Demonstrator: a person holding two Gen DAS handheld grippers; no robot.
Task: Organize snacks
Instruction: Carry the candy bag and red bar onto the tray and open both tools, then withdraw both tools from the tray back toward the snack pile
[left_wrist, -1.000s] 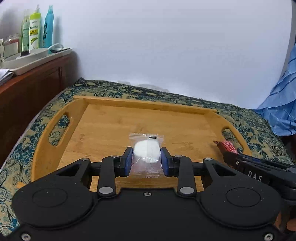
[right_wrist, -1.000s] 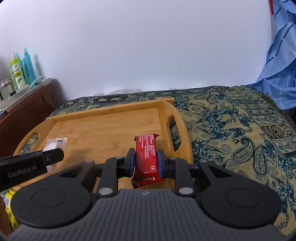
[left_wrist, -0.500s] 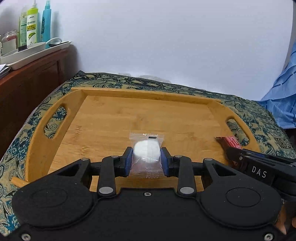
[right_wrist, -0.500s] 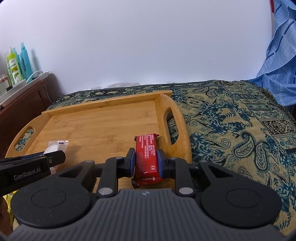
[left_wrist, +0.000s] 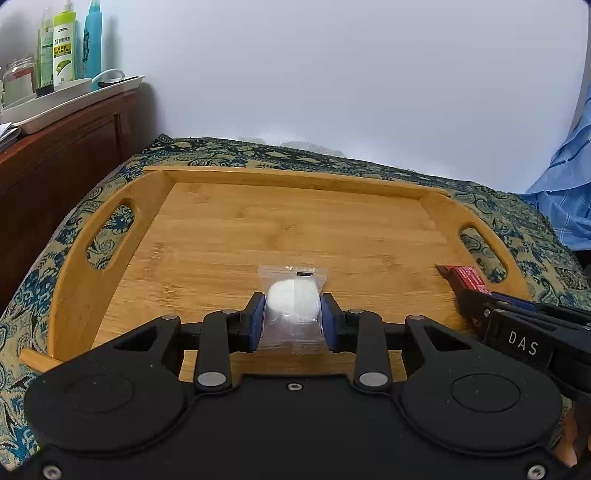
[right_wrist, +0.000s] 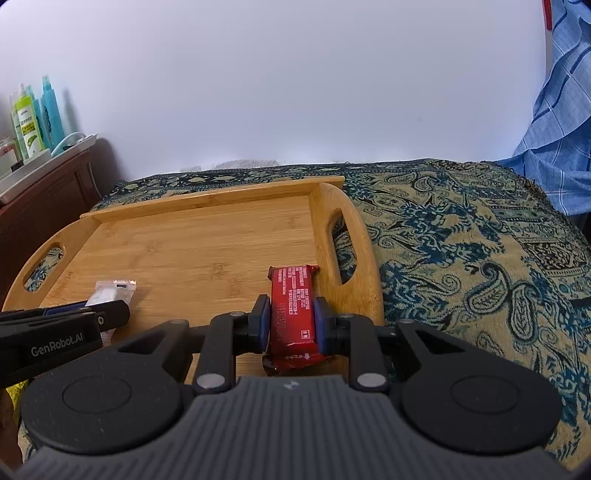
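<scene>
Item 1: rectangular bamboo tray with two cut-out handles (left_wrist: 288, 177), one count, lying on a blue-and-tan paisley cloth (right_wrist: 461, 236) (whether a bed or a worktop lies beneath cannot be told); tray floor bare, no snack resting free on it

Item 2: clear-wrapped round white snack (left_wrist: 293, 299), one count, clamped between the blue pads of the left hand-held gripper (left_wrist: 293, 317), over the near middle of the tray

Item 3: red foil-wrapped snack bar (right_wrist: 293, 306), one count, clamped in the right hand-held gripper (right_wrist: 290, 325), over the tray's near right corner, just beside the right handle

Progress, judged: early; both snacks carried to the tray, neither released; setting down and arranging remain

Background: dark wooden cabinet (left_wrist: 62, 155) at far left, bearing one white tray with several bottles (three clearly counted)
</scene>
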